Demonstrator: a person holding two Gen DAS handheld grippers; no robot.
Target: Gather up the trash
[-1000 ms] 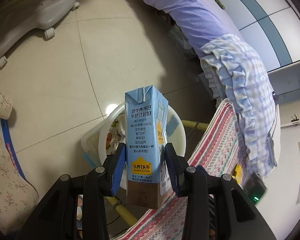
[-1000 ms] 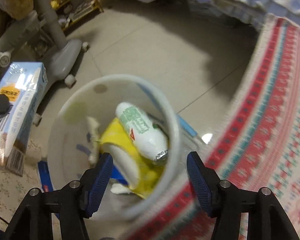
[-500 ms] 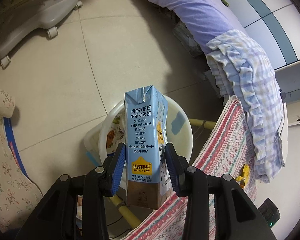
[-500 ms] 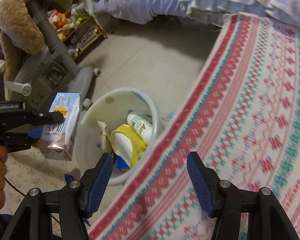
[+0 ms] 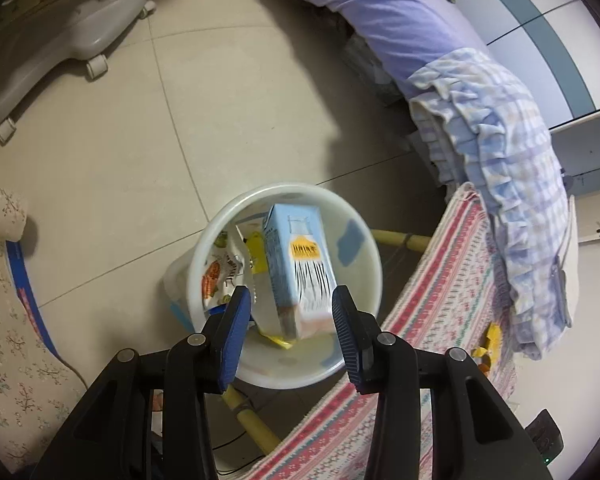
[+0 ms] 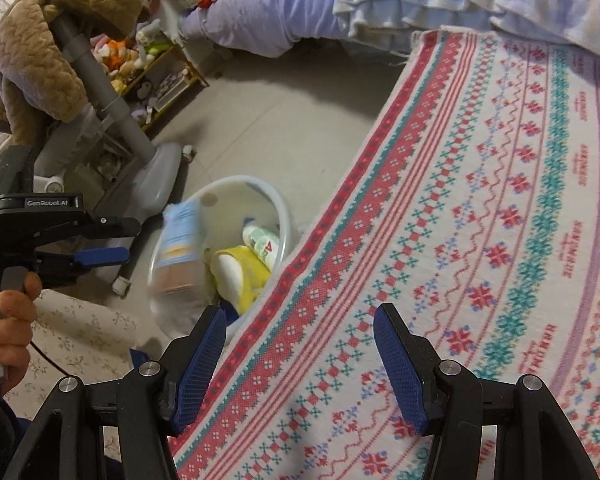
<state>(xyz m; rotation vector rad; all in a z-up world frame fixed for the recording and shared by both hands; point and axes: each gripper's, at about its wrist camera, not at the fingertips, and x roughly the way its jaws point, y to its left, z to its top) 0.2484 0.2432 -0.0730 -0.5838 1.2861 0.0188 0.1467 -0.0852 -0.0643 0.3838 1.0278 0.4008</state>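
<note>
A light-blue milk carton [image 5: 296, 264] tips, blurred, into the white round bin [image 5: 362, 228], clear of both pads. My left gripper [image 5: 291, 294] hangs open just above the bin, nothing pressed between its fingers. From the right wrist view the same carton [image 6: 180, 240] drops past the bin rim [image 6: 278, 204], and the left gripper [image 6: 122, 240] is held by a hand [image 6: 8, 320] to the left of it. A white bottle [image 6: 264, 242] and a yellow wrapper [image 6: 240, 272] lie in the bin. My right gripper [image 6: 300, 316] stands open and empty over the patterned cloth [image 6: 480, 240].
A grey wheeled chair base [image 5: 60, 40] stands on the tiled floor beyond the bin. A bed with a purple sheet [image 5: 400, 28] and a checked blanket [image 5: 500, 128] runs along the right. A yellow pole [image 5: 396, 240] lies beside the bin. A shelf of plush toys [image 6: 140, 56] stands at the back.
The left gripper's pads have come off the carton, which has dropped and tipped into the bin. The right gripper has pulled back and up from the bin to over the patterned cloth.
</note>
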